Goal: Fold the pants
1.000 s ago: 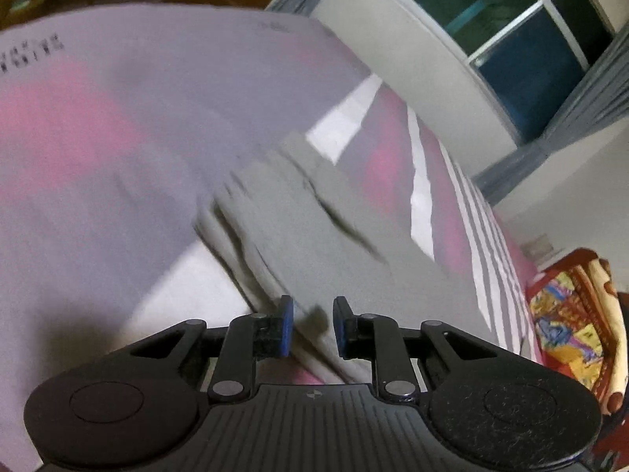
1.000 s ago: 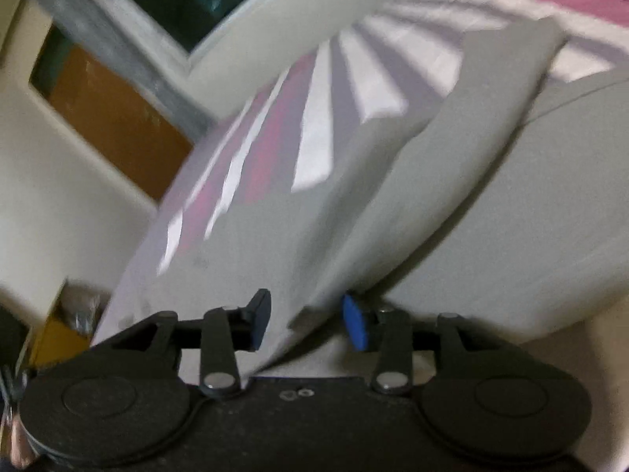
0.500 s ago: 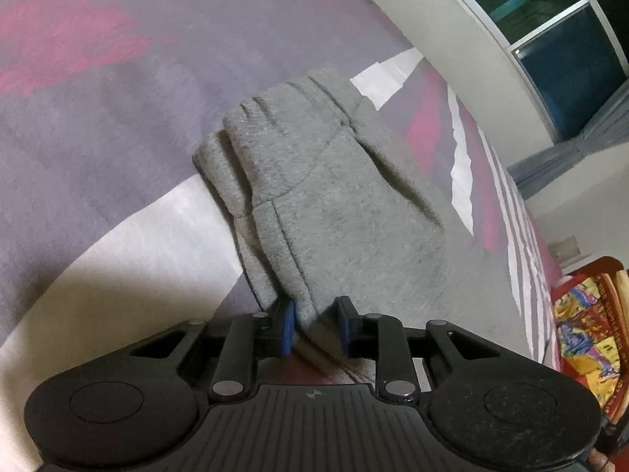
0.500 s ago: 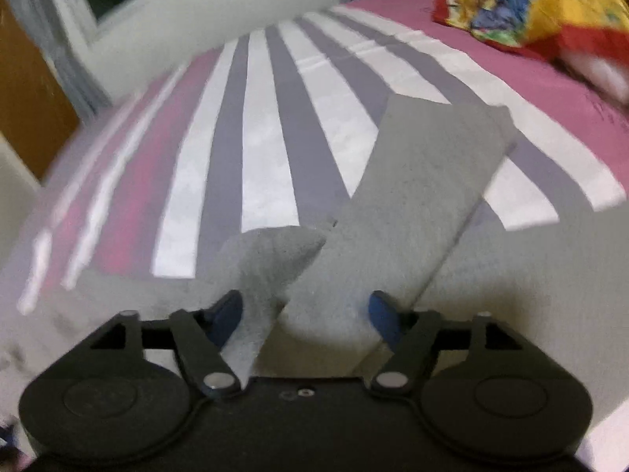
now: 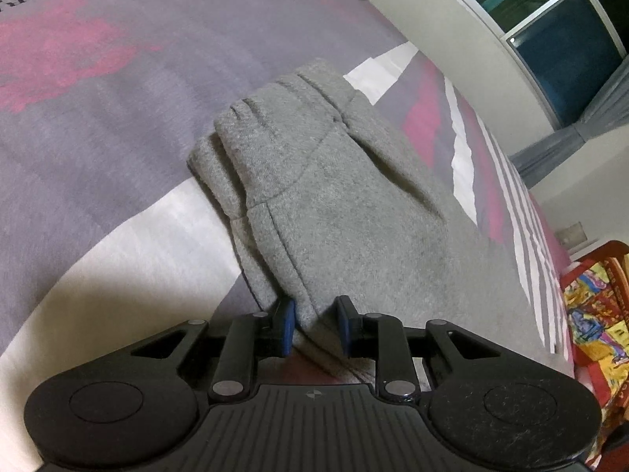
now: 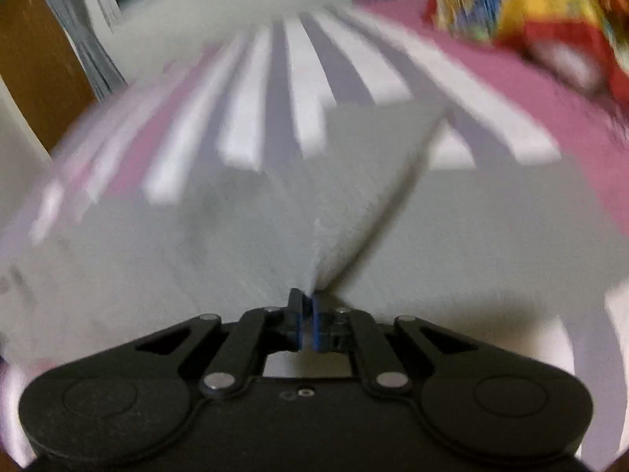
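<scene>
Left wrist view: grey pants (image 5: 354, 212) spread on a bed (image 5: 118, 149) covered in grey, pink and white stripes. Waistband end bunched up at the far edge of the pants, gathered in small ridges, a curved pocket seam just below it. Left gripper (image 5: 313, 328) at the near edge of the pants, jaws narrowly apart and pinching a thick folded edge of grey cloth between the blue pads. Beyond the pants, a pale wall and a dark window (image 5: 550, 19) with a grey curtain (image 5: 582, 133) at its side. To the right of the pants, at the frame edge, a bright patterned cloth (image 5: 593, 314) in yellow, red and blue.

Right wrist view, heavily blurred: right gripper (image 6: 308, 324) at the near edge of the pants (image 6: 354, 204), jaws just closed and pressed almost together, nipping a thin peak of grey fabric that rises in a tent-like ridge from the pads. One flap of the pants running away from the jaws, up and to the right, over the striped bed (image 6: 251, 118). Far right of the pants, the patterned cloth (image 6: 511, 4) on pink bedding. Far left of the pants, an orange-brown panel (image 6: 35, 59) beside a grey curtain (image 6: 94, 39).
</scene>
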A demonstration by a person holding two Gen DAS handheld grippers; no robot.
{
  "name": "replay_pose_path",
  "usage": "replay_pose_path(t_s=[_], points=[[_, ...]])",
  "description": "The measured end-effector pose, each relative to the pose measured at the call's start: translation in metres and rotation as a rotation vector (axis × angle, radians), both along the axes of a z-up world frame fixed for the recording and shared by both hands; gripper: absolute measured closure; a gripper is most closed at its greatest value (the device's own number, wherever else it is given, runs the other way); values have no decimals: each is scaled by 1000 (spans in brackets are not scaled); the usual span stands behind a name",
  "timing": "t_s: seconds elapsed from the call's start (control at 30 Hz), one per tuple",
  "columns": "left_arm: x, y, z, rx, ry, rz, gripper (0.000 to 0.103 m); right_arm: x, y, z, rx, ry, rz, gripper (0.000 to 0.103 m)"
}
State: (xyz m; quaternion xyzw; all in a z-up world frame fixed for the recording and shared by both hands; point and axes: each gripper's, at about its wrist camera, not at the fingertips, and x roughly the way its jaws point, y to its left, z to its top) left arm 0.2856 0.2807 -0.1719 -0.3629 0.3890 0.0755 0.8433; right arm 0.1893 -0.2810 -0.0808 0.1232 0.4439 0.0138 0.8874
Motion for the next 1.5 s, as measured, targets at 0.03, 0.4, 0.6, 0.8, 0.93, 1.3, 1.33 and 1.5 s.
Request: replay_pose_path(t_s=[0.03,0.4,0.6,0.8,0.93,1.3,1.33,1.5], points=[[-1,1,0,2,1,-2,78,-3,-6,1,38,-7,-6,97],[2,-4,3,27,20,-7,78,57,7,22,-177,-23,40,66],[2,-4,2,23,14,-9,78,-2,-21,45,-54,-168,3,94],[2,-5,2,29,17,-11,78,-15,-48,2,-76,-69,-48,75],[3,-6,2,33,19,-6,78,-15,-33,41,-163,-248,26,65],[3,-7,3,33,22,-8,78,77,-10,21,-453,-96,148,98],[2,-7,3,34,19,-9,78,68,-19,32,-404,-128,104,98],[1,-7,1,39,10,-15,78,-10,-95,61,-87,-305,-152,98]])
